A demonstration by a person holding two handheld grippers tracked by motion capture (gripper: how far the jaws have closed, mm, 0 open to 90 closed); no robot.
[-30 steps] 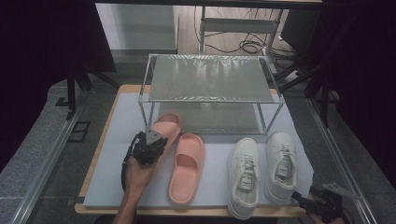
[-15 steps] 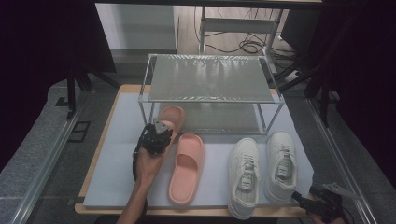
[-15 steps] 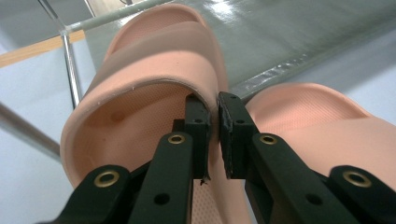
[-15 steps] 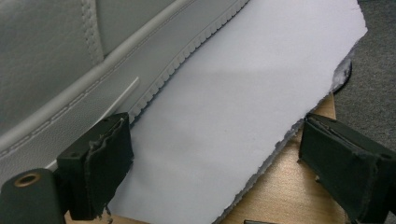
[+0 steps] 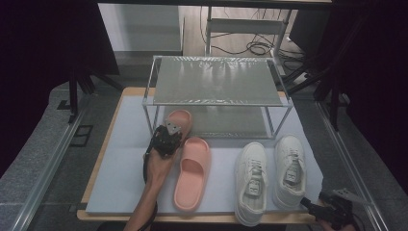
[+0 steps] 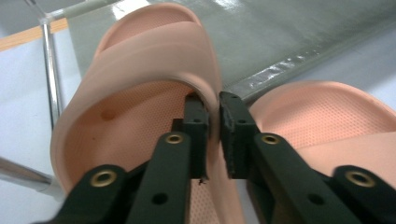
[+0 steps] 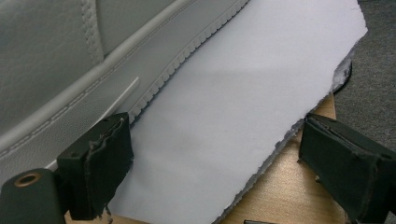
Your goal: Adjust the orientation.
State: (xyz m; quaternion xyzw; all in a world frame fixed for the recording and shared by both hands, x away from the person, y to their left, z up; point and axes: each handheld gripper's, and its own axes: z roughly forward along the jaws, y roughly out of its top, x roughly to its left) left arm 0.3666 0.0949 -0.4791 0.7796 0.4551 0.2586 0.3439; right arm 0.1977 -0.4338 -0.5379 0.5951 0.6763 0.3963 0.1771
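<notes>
High view: a wooden worktop (image 5: 98, 163) under a pale grey sheet (image 5: 125, 168) stands in a dim room with dark drapes at both sides and cables on the floor behind. A metal-framed rack (image 5: 216, 82) with a shiny mesh top stands at the back of the sheet. The left gripper (image 5: 166, 137) reaches to the rack's front left corner, at a pink slide (image 5: 179, 119) whose toe lies on the rack's lower shelf. A second slide (image 5: 192, 172) lies just beside it on the sheet, and two white sneakers (image 5: 269, 175) lie near the right side. The right gripper (image 5: 332, 209) rests at the worktop's front right corner.

Left gripper view: the jaws stand close together astride the slide's (image 6: 140, 93) side rim; they have just been opening, and a thin gap shows at one pad, so the pinch looks loosened. The slide is smooth, rounded foam with a dotted footbed and a wide strap.

Right gripper view: the jaws stand wide apart with nothing held, over the ragged sheet edge (image 7: 280, 140), by a sneaker's (image 7: 70, 60) stitched leather side and ribbed sole.
</notes>
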